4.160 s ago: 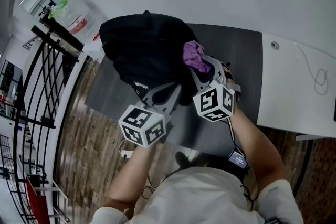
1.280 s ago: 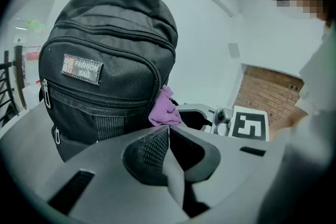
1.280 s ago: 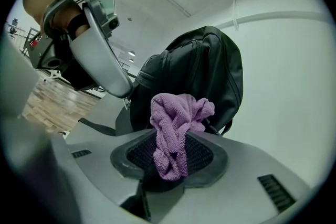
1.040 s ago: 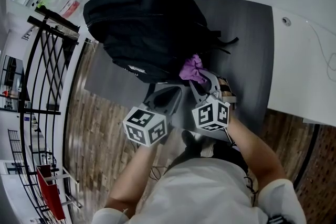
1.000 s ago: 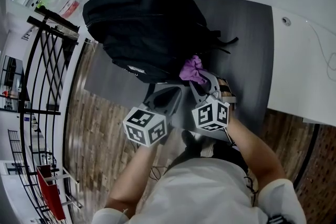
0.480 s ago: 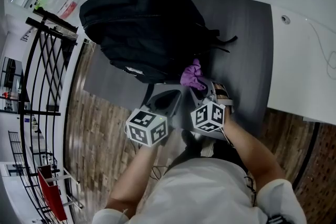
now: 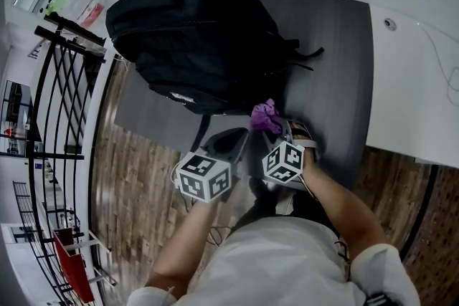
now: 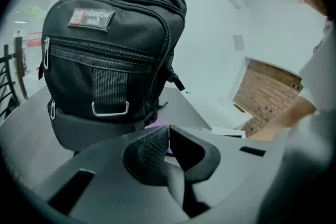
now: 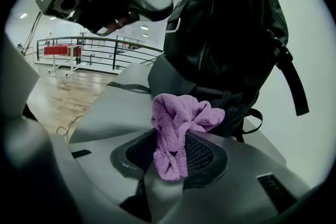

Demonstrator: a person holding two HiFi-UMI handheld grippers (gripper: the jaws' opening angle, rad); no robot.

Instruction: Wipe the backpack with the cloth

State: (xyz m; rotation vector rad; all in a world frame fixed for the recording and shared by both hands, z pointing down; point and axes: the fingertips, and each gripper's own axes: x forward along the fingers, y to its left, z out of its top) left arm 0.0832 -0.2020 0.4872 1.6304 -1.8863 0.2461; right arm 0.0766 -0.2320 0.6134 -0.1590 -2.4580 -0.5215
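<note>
A black backpack [image 7: 197,39] stands on the dark grey table [image 7: 330,75]; its front pocket faces the left gripper view [image 8: 110,50] and its strap side shows in the right gripper view [image 9: 231,34]. My right gripper [image 7: 274,127] is shut on a purple cloth [image 7: 264,117], bunched between the jaws [image 9: 178,134], just short of the backpack's lower edge. My left gripper [image 7: 228,141] hangs near the table's front edge, shut with nothing in it [image 8: 169,144], a little apart from the backpack.
A white table [image 7: 409,89] with a cable adjoins the dark one on the right. A black railing [image 7: 64,97] runs along the left over a wooden floor [image 7: 136,183]. The white wall lies behind the backpack.
Both grippers have drawn back toward the table's front edge. The purple cloth has come off the backpack's side and now sits just below it.
</note>
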